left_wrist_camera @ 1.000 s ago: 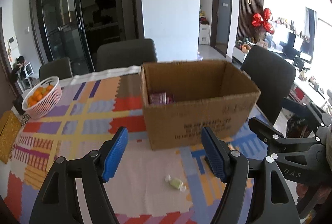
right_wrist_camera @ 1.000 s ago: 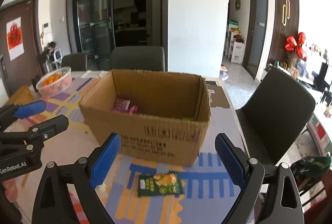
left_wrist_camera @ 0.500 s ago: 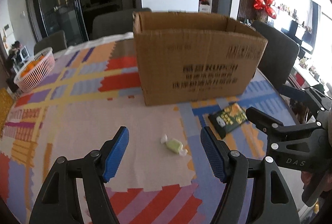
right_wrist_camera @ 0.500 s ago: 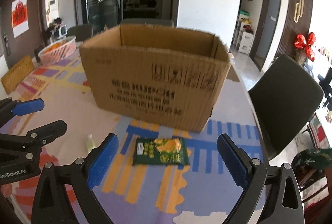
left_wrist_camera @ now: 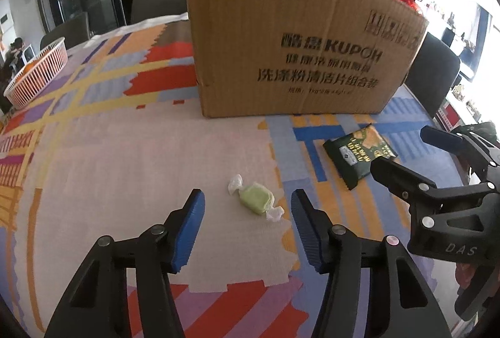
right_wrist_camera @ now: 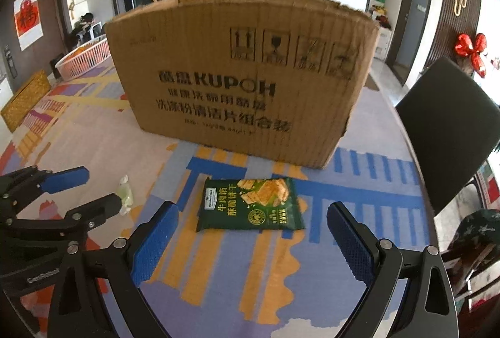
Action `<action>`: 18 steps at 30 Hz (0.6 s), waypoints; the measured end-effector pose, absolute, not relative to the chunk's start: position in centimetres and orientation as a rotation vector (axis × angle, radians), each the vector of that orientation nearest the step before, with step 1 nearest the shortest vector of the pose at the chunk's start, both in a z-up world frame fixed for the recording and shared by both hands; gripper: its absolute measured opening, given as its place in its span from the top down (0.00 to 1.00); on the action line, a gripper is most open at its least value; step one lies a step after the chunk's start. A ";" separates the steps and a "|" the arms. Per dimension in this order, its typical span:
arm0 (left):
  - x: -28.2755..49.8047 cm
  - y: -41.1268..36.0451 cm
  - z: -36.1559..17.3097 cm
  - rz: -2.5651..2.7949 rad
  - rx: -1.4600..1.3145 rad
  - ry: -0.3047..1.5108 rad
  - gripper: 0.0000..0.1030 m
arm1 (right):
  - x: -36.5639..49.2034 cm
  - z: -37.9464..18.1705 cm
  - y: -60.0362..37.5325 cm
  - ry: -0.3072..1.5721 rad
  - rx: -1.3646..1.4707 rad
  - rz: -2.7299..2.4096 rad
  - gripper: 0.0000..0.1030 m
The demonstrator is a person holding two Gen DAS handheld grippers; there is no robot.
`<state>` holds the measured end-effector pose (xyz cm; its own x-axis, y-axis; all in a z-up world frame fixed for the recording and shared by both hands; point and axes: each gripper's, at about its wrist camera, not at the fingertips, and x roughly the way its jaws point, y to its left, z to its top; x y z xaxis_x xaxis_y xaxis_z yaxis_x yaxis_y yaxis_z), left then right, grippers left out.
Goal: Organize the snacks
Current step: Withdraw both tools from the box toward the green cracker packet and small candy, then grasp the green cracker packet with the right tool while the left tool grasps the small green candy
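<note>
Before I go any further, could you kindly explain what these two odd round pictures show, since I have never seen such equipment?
No robot is here: a person carries a hand-held two-finger clamp in each hand, and each clamp has a wide-angle camera looking forward along its blue-padded fingers. That lens is why the pictures look round and bent.

One picture is from the left gripper. A small green wrapped candy lies on the patterned tablecloth between its jaws, which are closing but not touching it.

The other is from the right gripper, which stands wide open just short of a dark green cracker packet. Each gripper also shows at the edge of the other's picture.

Behind both snacks stands a cardboard box, and farther off a white basket of oranges. Nothing is held yet.
</note>
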<state>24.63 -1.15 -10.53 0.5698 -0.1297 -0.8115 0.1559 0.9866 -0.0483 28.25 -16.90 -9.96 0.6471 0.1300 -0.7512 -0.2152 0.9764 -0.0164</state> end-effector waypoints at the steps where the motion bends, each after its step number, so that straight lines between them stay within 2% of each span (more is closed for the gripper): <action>1: 24.8 -1.2 -10.8 -0.164 0.030 0.952 0.47 | 28.4 -10.2 -16.9 0.853 -0.103 0.199 0.06; 9: 25.6 -2.1 -12.2 -0.153 0.048 0.974 0.56 | 29.2 -11.3 -17.7 0.891 -0.048 0.199 0.06; 13: 25.7 -2.3 -12.2 -0.155 0.058 0.966 0.69 | 29.6 -11.7 -17.6 0.898 -0.053 0.210 0.06; 18: 25.9 -2.0 -12.3 -0.161 0.051 0.959 0.70 | 30.5 -12.5 -17.0 0.914 -0.070 0.207 0.06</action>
